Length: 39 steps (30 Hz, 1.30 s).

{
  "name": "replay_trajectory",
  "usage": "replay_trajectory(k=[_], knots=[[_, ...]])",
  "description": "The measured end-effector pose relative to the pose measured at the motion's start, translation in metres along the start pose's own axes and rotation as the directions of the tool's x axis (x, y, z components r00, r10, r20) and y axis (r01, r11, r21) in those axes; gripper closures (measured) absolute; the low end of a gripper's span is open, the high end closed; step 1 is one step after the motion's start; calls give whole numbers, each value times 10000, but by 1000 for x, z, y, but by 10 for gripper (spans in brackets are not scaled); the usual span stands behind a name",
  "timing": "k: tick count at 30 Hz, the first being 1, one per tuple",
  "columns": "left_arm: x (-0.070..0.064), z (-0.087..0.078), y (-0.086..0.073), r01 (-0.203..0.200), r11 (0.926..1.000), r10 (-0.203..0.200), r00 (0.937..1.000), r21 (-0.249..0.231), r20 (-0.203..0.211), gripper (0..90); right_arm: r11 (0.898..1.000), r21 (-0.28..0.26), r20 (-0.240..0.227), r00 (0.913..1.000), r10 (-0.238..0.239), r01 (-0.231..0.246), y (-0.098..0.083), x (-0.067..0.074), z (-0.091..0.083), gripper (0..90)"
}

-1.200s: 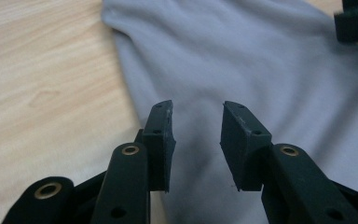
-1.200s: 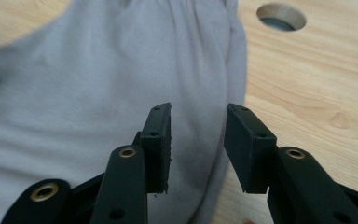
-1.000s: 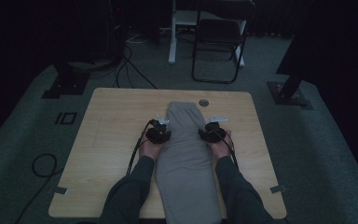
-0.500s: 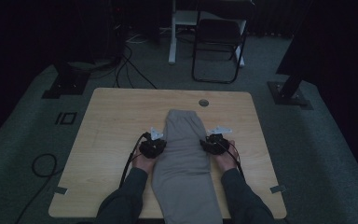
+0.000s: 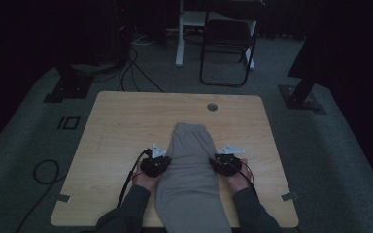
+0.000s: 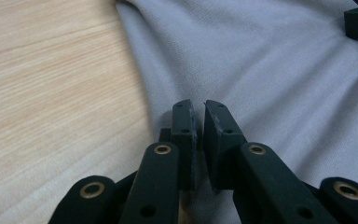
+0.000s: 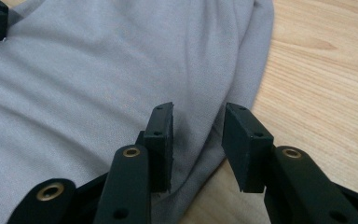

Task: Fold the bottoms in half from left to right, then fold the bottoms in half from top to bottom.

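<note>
Grey trousers (image 5: 190, 174) lie lengthwise down bench (image 5: 126, 121), long axis toward person. Left claw (image 6: 196, 135) nearly shut, pinching left edge fold; right claw (image 7: 196, 140) half-wide, astride right edge, not pressing.

Sweatpants (image 5: 190, 170) lie lengthwise down the middle of the tabletop (image 5: 116, 126), near end hanging over the person's edge. Left gripper (image 5: 156, 164) sits at the garment's left edge, right gripper (image 5: 226, 162) at its right edge, level with each other and with the cloth between them. Cable hole (image 5: 212, 106) is in the tabletop beyond the garment's far end. Folding chair (image 5: 227, 43) stands on the floor behind the tabletop. Cable loop (image 5: 46, 171) lies on the floor to its left.
</note>
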<state>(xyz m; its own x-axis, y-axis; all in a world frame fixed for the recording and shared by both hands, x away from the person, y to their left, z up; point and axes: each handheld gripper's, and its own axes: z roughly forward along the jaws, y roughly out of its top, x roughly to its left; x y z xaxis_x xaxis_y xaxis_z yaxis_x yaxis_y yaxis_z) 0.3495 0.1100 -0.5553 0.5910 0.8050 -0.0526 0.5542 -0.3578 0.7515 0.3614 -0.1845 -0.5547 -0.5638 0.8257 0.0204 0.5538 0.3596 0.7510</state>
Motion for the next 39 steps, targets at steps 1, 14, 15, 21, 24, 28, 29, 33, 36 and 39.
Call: replay_trajectory(k=[1,14,15,21,24,28,29,33,36,39], knots=[[-1,0,-1,5,10000,-5,10000,-16,-14,824,10000,-13,-6,10000,8,-8,-1,1,0,640],[2,4,11,213,9998,-215,9995,59,222,591,10000,10,-86,10000,-1,1,-1,3,-2,639],[4,5,14,271,9996,-270,9995,-34,140,580,10000,7,-82,10000,-3,3,-1,3,-2,639],[20,29,35,920,9958,-921,9949,-41,-403,522,10000,-16,-54,10000,-25,24,-1,3,-1,640],[22,41,44,942,9955,-934,9938,105,-599,503,10000,-36,-65,10000,-35,35,-1,3,-1,640],[26,54,55,880,9960,-864,9928,159,-831,497,10000,-56,-78,10000,-59,58,-1,3,0,641],[28,57,57,880,9958,-854,9923,246,-896,496,10000,-50,-70,10000,-62,61,-1,3,0,641],[29,60,58,580,9982,-562,9937,157,-965,592,10000,-22,-52,10000,-40,40,-1,3,0,640],[28,60,58,445,9989,-430,9961,177,-771,712,9999,106,-118,9999,-6,7,2,3,0,601],[27,60,58,360,9992,-347,9972,187,-656,783,10000,51,-96,9999,67,-67,8,-1,1,533]])
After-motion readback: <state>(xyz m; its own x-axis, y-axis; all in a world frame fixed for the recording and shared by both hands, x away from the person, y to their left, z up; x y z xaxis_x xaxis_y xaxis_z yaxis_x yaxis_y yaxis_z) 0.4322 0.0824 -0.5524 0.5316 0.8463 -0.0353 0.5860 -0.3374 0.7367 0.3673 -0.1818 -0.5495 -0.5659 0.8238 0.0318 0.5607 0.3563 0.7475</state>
